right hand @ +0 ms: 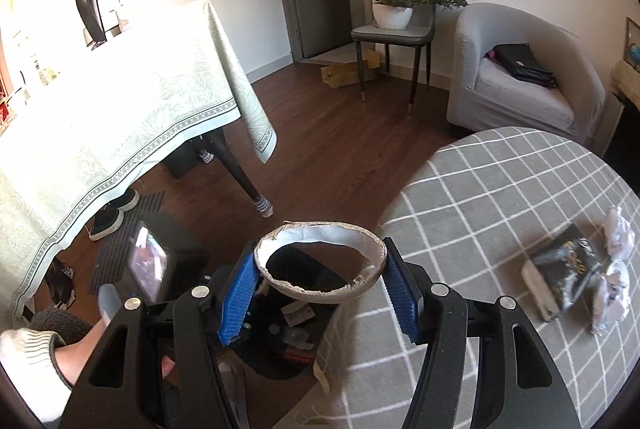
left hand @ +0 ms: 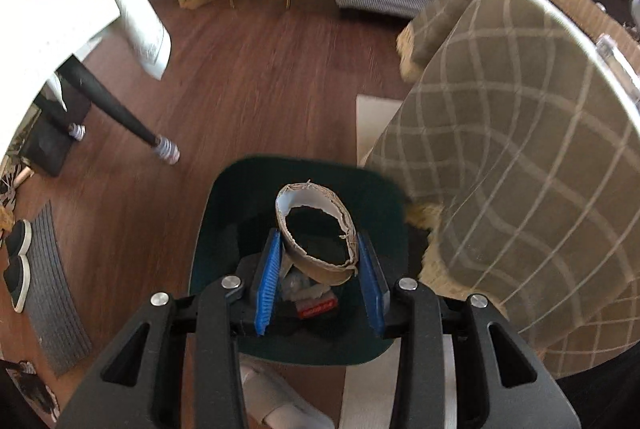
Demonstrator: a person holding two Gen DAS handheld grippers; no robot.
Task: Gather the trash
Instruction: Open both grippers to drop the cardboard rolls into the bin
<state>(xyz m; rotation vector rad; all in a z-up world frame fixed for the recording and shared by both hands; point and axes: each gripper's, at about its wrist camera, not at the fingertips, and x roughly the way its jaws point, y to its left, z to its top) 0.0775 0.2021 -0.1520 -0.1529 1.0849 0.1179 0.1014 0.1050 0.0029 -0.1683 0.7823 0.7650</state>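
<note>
My left gripper (left hand: 320, 261) is shut on a torn cardboard tape ring (left hand: 316, 229) and holds it over a dark green trash bin (left hand: 216, 213) on the floor; wrappers and a red packet (left hand: 316, 307) lie inside. My right gripper (right hand: 320, 281) is shut on another torn cardboard ring (right hand: 320, 259), held over the bin (right hand: 280, 361) beside the round checked table (right hand: 500, 197). A black packet (right hand: 564, 265) and crumpled white papers (right hand: 616, 261) lie on that table at the right.
A dining table with a pale cloth (right hand: 120, 109) stands at the left, its leg (right hand: 248, 185) near the bin. Shoes (right hand: 112, 217) and a mat lie under it. A grey armchair (right hand: 520, 77) and a chair with a plant (right hand: 396, 21) stand at the back.
</note>
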